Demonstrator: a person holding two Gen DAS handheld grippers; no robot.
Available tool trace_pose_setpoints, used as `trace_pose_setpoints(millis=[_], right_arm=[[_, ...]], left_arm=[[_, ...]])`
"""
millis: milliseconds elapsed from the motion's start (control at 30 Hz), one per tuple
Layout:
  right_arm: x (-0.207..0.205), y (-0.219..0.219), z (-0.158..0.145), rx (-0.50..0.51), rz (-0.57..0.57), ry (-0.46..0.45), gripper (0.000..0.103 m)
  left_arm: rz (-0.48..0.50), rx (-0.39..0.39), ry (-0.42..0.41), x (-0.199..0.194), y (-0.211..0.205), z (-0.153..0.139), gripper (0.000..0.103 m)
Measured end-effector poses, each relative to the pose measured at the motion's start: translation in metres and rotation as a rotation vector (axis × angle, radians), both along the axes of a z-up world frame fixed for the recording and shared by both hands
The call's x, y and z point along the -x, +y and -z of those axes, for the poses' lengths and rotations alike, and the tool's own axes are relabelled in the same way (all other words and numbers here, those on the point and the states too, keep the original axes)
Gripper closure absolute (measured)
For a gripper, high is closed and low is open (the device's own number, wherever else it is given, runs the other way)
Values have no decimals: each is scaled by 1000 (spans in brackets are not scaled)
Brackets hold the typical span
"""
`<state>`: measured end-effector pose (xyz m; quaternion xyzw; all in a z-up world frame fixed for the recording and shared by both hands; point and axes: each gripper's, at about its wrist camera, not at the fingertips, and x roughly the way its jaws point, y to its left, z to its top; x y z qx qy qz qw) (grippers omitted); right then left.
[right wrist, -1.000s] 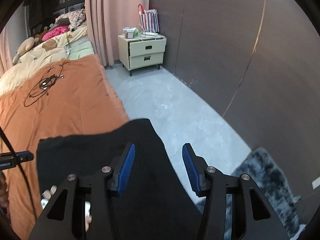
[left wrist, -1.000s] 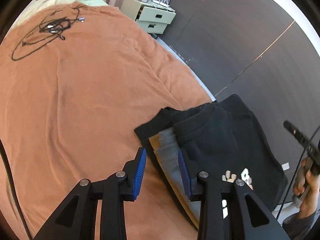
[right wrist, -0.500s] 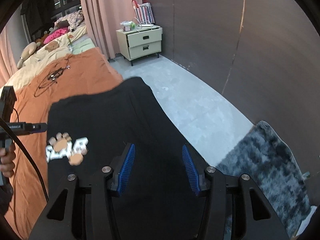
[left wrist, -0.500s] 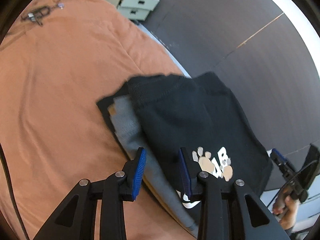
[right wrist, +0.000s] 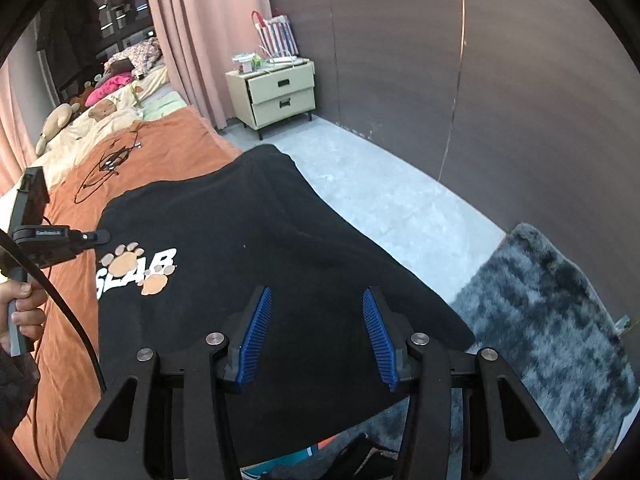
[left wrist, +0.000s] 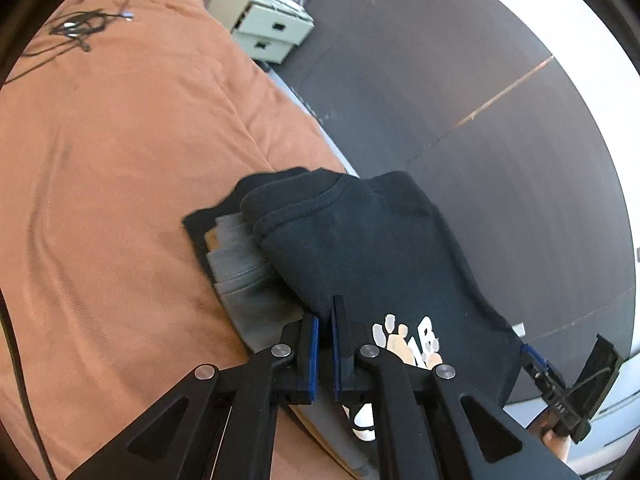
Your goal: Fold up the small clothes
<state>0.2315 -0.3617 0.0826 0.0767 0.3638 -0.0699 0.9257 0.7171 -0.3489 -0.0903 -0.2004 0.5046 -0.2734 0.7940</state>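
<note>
A black sweatshirt [left wrist: 380,248] with a paw-print logo [right wrist: 136,268] lies on a stack of folded clothes at the bed's edge. Its far side hangs off the bed. Under it a grey garment [left wrist: 244,276] sticks out. My left gripper [left wrist: 325,320] sits at the sweatshirt's near edge. Its jaws are closing to a narrow slit with the black hem pinched between the blue pads. My right gripper [right wrist: 316,336] hovers open over the sweatshirt [right wrist: 260,220] at its overhanging side, nothing between its fingers. A hand holds the left gripper [right wrist: 96,236] at the left of the right wrist view.
The orange bedspread [left wrist: 120,160] stretches away to the left, with a coiled black cable [left wrist: 76,28] near its far end. A cream nightstand [right wrist: 276,92] stands by the dark wall. A grey shaggy rug [right wrist: 540,320] lies on the concrete floor beside the bed.
The left jaws have gone from apart to nearly together on the sweatshirt's edge. The right gripper has moved in closer over the sweatshirt, still open.
</note>
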Motion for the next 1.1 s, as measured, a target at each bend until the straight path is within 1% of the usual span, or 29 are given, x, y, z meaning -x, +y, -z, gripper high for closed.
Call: trace_pose_setpoints(millis=[67, 100, 133, 167, 200, 233, 267, 333, 400, 467, 567, 633, 667, 700, 833, 867, 900, 967, 1033, 1100], right_arm=[[-3, 2, 9, 33, 11, 26, 58], [-1, 2, 19, 38, 28, 44, 58], [-2, -3, 28, 34, 50, 61, 58], [-5, -10, 35, 36, 78, 76, 58], [-5, -16, 39, 49, 108, 88, 58], [-5, -23, 40, 62, 136, 94, 58], [-3, -28, 40, 66, 155, 92, 58], [3, -37, 37, 73, 203, 97, 58], [9, -45, 34, 64, 241, 107, 58], [17, -48, 30, 14, 235, 93, 58], [29, -40, 20, 7, 234, 70, 58], [41, -34, 13, -15, 225, 45, 58], [48, -29, 11, -28, 220, 32, 58], [55, -26, 8, -43, 212, 18, 58], [82, -11, 3, -69, 166, -21, 57], [89, -8, 0, -73, 154, -30, 56], [99, -6, 3, -80, 149, -38, 56], [113, -1, 1, -97, 137, -49, 52], [131, 7, 1, -104, 128, -62, 38], [152, 15, 1, -105, 119, -83, 32]], left_arm=[[-5, -26, 29, -4, 0, 14, 97], [2, -28, 67, -6, -1, 25, 96], [7, -27, 86, -6, -2, 30, 94], [4, -35, 90, -6, -1, 32, 88], [-5, -39, 84, -4, 2, 29, 86], [-11, -46, 77, -2, 4, 25, 84], [-21, -74, 65, 1, 7, 19, 81], [-32, -115, 34, 8, 14, 6, 79], [-30, -116, 25, 13, 19, -2, 79], [-25, -134, 10, 23, 24, -12, 78], [-23, -151, -21, 44, 31, -28, 73], [-33, -176, -66, 67, 37, -44, 71], [-35, -184, -76, 75, 39, -48, 68], [-32, -183, -80, 83, 41, -52, 66], [-33, -189, -104, 121, 51, -69, 64], [-31, -193, -107, 131, 54, -73, 60], [-28, -196, -113, 141, 56, -77, 57], [-22, -207, -141, 159, 60, -87, 56], [-15, -213, -167, 179, 65, -98, 50], [-16, -216, -187, 196, 70, -106, 34]])
